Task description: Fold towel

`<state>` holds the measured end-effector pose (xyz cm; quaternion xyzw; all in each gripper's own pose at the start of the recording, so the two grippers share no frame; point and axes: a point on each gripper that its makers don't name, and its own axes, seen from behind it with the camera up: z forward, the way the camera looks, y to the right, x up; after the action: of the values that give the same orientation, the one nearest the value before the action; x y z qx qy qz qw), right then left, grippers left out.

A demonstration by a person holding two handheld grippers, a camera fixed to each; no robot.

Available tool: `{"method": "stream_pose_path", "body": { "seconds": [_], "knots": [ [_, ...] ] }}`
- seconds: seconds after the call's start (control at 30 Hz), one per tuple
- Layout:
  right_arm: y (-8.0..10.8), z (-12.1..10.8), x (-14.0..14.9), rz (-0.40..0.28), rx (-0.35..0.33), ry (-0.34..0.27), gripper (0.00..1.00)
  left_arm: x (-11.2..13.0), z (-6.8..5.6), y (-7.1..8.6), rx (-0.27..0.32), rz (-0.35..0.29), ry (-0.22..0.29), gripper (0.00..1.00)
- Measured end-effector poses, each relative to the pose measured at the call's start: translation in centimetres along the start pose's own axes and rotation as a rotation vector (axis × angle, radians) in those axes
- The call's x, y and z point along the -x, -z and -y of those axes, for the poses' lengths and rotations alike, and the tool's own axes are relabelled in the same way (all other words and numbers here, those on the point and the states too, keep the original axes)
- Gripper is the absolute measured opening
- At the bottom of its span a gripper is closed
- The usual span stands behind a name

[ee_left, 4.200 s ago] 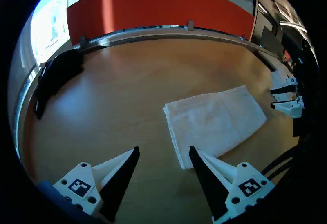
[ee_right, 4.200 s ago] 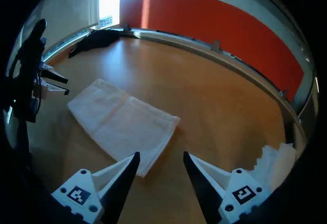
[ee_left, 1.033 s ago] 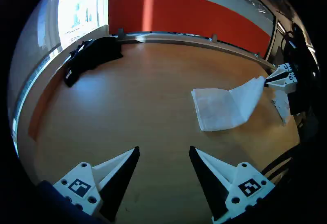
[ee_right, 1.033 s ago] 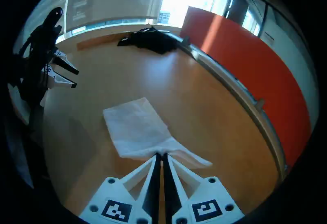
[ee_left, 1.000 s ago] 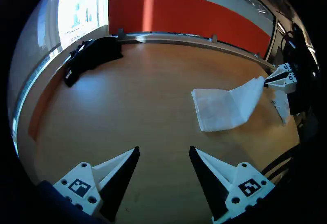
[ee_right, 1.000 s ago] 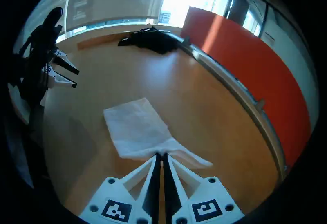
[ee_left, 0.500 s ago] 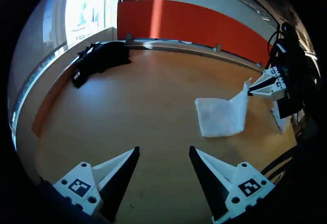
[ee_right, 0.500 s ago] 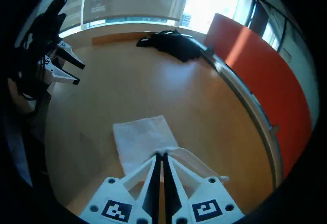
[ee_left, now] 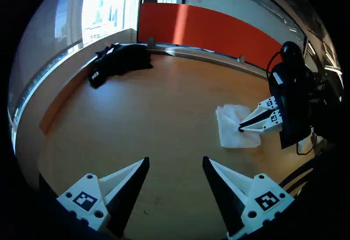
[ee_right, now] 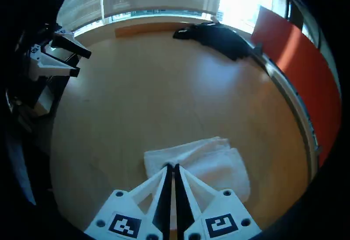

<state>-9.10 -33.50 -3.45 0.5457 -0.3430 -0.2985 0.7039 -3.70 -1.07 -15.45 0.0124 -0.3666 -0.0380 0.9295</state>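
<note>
My right claw (ee_right: pixel 171 166) is pinched tight on the near edge of the white folded cloth towel (ee_right: pixel 210 161), lying on the pale wooden tabletop (ee_right: pixel 153 91); my left claw (ee_left: pixel 175 158) gapes wide, empty.

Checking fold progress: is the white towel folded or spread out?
Folded: towel lies doubled over, layered edges visible; right gripper shut on its near edge.

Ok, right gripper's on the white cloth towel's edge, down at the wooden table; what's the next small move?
Probably open the right gripper and release the edge. Its fingers are shut on the near edge of the white cloth towel, which lies doubled and flat on the wooden table, so the fold looks laid. The left gripper hangs open, far off.
</note>
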Motion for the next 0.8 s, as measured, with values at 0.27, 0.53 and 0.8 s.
{"method": "stream_pose_path", "body": {
  "seconds": [0.27, 0.53, 0.8],
  "knots": [
    [-0.9, 0.2, 0.9, 0.023, -0.011, -0.029, 0.09, 0.1, 0.2, 0.1, 0.004, -0.003, 0.013, 0.9],
    [-0.3, -0.7, 1.1, 0.021, 0.018, -0.054, 0.64, -0.4, 0.1, -0.2, 0.009, -0.006, 0.004, 0.9],
    [0.2, -0.7, 2.2, 0.014, 0.031, -0.116, 0.72, -0.8, 0.1, -0.3, 0.011, -0.01, 0.002, 0.9]
  ]
}}
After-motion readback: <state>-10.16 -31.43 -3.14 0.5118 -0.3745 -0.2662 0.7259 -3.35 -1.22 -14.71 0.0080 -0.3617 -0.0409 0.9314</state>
